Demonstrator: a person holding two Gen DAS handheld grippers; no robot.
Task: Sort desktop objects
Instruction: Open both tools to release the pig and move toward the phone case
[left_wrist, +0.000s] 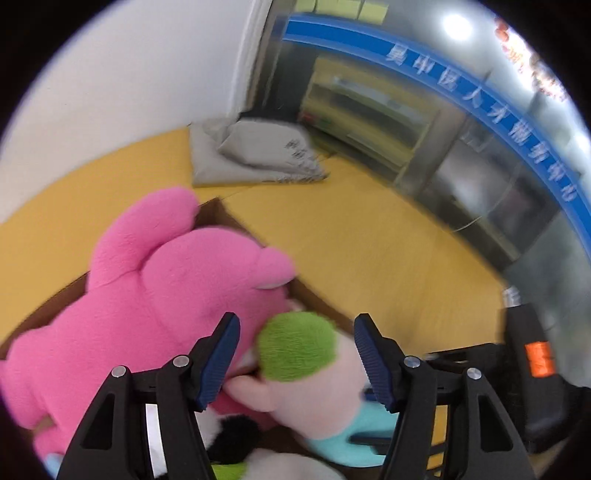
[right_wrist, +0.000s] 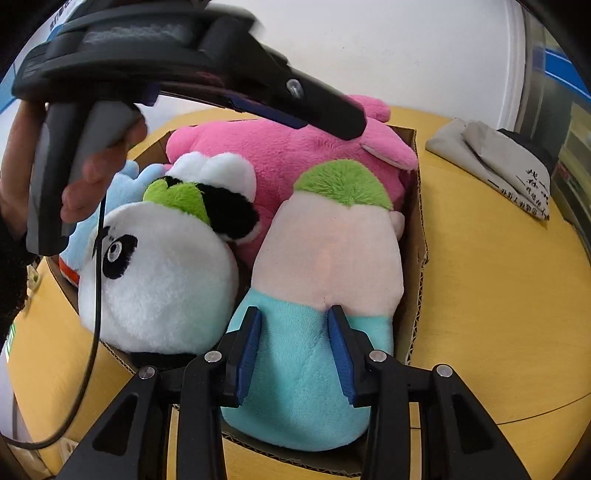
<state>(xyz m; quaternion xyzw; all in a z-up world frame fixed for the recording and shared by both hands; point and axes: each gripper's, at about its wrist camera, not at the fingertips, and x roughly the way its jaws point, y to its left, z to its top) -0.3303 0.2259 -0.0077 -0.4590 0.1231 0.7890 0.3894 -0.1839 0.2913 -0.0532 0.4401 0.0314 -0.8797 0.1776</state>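
A cardboard box on the yellow table holds several plush toys. A pale pink and teal toy with a green tuft lies at the box's right side. My right gripper pinches its teal lower part between both pads. A panda toy lies left of it, and a big pink toy lies behind. My left gripper hovers open above the box, its fingers either side of the green tuft, not touching. It also shows in the right wrist view, above the pink toy.
A folded grey cloth bag lies on the yellow table at the far side, near the white wall; it also shows in the right wrist view. A glass partition with a blue stripe runs along the table's right edge.
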